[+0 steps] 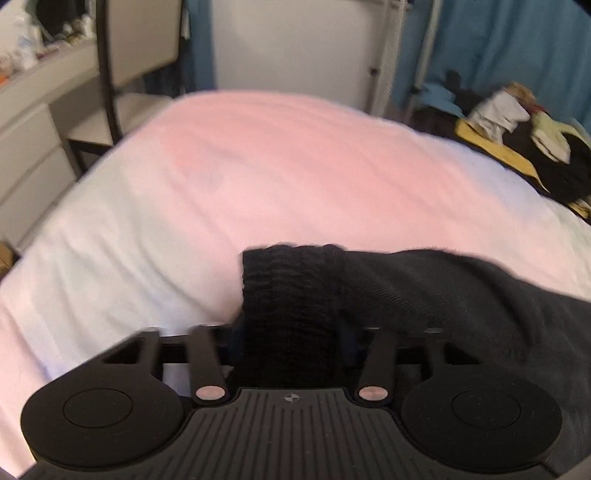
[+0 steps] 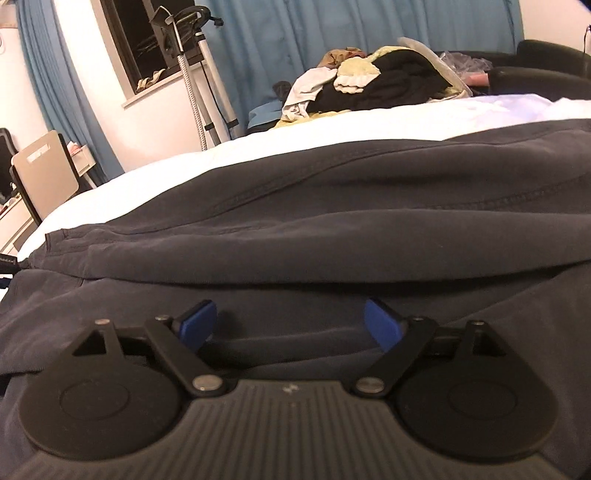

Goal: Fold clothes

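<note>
Item: dark charcoal knit garment (image 2: 332, 206), soft and creased, with stitched seams and a black ribbed cuff (image 1: 290, 295), lying spread on a white, faintly wrinkled bed sheet (image 1: 184, 192). Left gripper (image 1: 291, 332): jaws narrowed onto the ribbed cuff, gripping it, blue pads mostly hidden by the fabric; right gripper (image 2: 290, 321): blue pads standing wide apart over the garment, holding nothing. Background: loose heap of black, yellow and white clothes (image 2: 373, 81) at the far edge of the bed

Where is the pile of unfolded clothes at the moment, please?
The pile of clothes sits at the bed's far edge, before the blue curtain: upper right in both views.
</note>
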